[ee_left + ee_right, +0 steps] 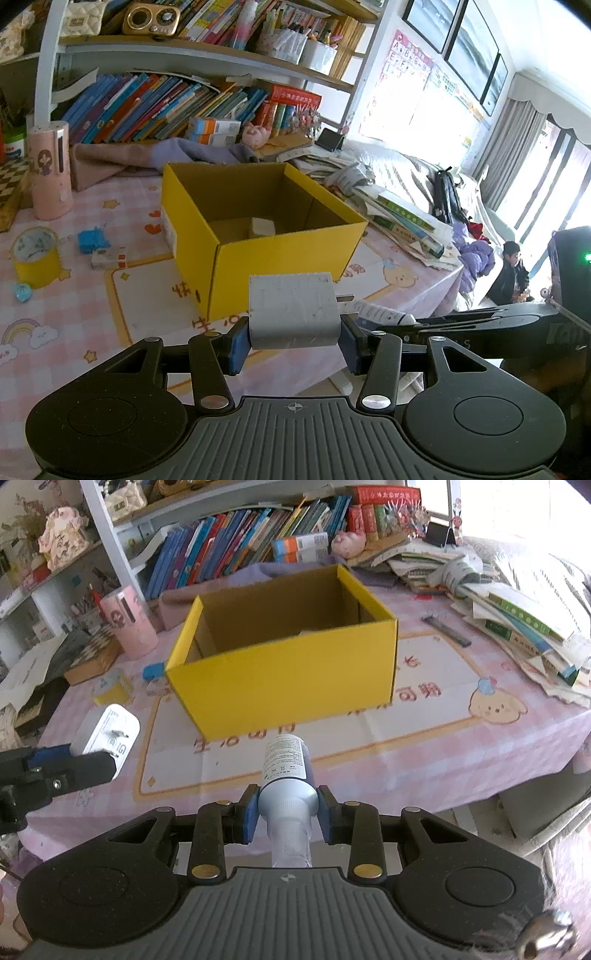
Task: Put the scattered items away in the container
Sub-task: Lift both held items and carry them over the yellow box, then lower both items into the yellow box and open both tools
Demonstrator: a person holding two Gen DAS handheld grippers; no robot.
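Cardboard box (284,686), yellow and open-topped, sits on the checked pink surface (424,760); left claw (293,341) grips a blocky white charger (293,312), right claw (288,818) a smooth round bottle (286,775).

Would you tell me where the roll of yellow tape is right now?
In the left wrist view, the yellow tape roll stands at far left on the tablecloth, below the pink cylinder.

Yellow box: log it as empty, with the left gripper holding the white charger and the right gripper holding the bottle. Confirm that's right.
Not quite: the yellow box is not empty. The left wrist view shows a small pale item on its floor. The rest stands: the left gripper holds the white charger, and the right gripper holds the bottle.
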